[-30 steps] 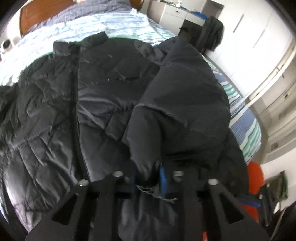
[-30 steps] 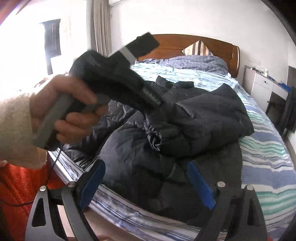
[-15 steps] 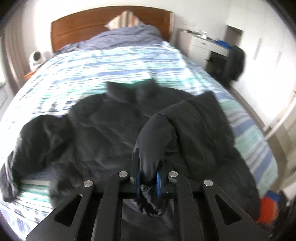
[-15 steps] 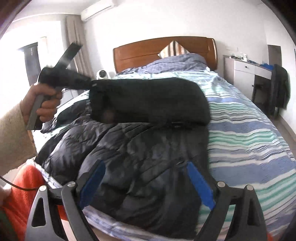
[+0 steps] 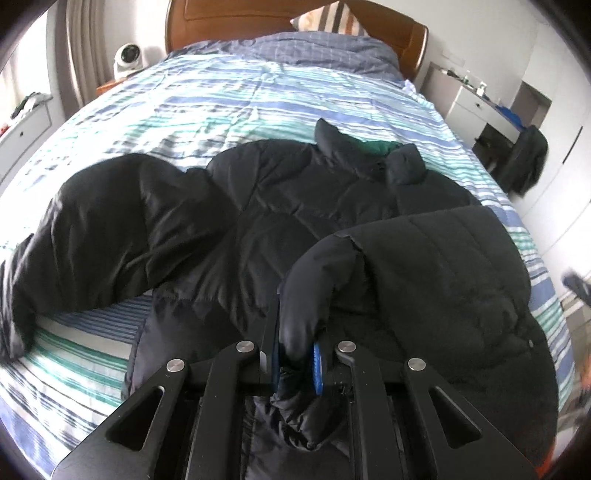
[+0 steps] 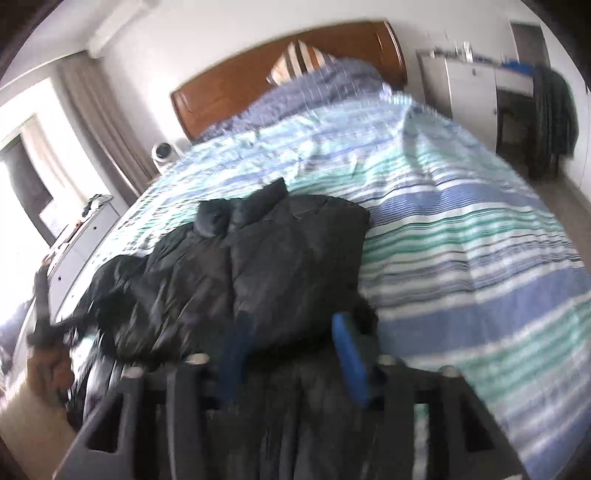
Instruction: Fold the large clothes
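A large black puffer jacket (image 5: pixel 280 214) lies face up on the striped bed (image 5: pixel 221 96), collar toward the headboard. Its right sleeve is folded across the body. My left gripper (image 5: pixel 295 363) is shut on the cuff of that sleeve (image 5: pixel 310 295) near the jacket's hem. The other sleeve (image 5: pixel 96 229) lies spread out to the left. In the right wrist view the jacket (image 6: pixel 280 266) is blurred. My right gripper (image 6: pixel 291 358) hangs over the jacket's near right edge, its blue pads (image 6: pixel 349 358) apart with jacket cloth between them.
A wooden headboard (image 5: pixel 258 18) and pillows stand at the far end. A white dresser (image 5: pixel 476 99) with a dark garment on a chair (image 5: pixel 528 158) stands right of the bed. A white fan (image 5: pixel 127 59) and a cabinet (image 5: pixel 22 129) stand on the left.
My left gripper has carried the sleeve cuff across the jacket and down toward the hem. My right gripper has dropped low over the jacket's right edge and its pads have narrowed.
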`<act>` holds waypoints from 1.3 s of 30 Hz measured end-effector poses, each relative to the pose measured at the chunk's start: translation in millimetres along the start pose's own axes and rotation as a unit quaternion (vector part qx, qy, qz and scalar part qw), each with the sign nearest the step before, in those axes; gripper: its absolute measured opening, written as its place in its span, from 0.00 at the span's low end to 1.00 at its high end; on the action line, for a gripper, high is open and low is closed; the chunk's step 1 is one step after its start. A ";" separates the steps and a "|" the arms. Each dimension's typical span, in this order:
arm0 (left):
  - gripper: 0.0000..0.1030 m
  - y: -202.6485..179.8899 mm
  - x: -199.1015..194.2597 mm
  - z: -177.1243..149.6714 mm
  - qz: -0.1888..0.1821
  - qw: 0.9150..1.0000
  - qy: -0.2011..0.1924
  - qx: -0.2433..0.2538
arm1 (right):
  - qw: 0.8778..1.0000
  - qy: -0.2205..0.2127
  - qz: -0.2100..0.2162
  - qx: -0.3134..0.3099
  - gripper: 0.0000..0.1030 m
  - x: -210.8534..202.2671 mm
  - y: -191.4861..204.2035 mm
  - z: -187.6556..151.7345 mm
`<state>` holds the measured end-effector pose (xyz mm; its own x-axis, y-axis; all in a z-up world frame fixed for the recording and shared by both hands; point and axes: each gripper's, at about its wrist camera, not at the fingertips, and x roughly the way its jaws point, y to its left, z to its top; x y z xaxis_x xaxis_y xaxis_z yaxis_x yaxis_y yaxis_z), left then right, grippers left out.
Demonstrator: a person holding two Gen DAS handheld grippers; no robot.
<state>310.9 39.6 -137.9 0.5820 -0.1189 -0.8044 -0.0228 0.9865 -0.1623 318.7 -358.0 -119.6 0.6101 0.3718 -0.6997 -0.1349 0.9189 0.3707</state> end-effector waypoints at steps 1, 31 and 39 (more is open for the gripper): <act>0.11 1.3 2.5 -1.5 -0.001 1.000 0.001 -0.003 | 1.000 0.008 0.001 0.012 0.38 17.2 -2.5 13.7; 0.13 18.3 46.0 26.8 0.011 0.999 0.024 0.017 | 0.988 0.131 -0.033 -0.074 0.38 119.1 22.9 10.3; 0.21 19.5 64.6 19.5 0.021 0.999 0.030 0.026 | 0.988 0.153 -0.022 -0.010 0.37 160.0 0.3 -7.6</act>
<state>363.9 53.3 -181.9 0.5316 -0.0831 -0.8429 -0.0018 0.9951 -0.0993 410.4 -297.3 -236.1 0.3509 0.3508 -0.8682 -0.1301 0.9364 0.3258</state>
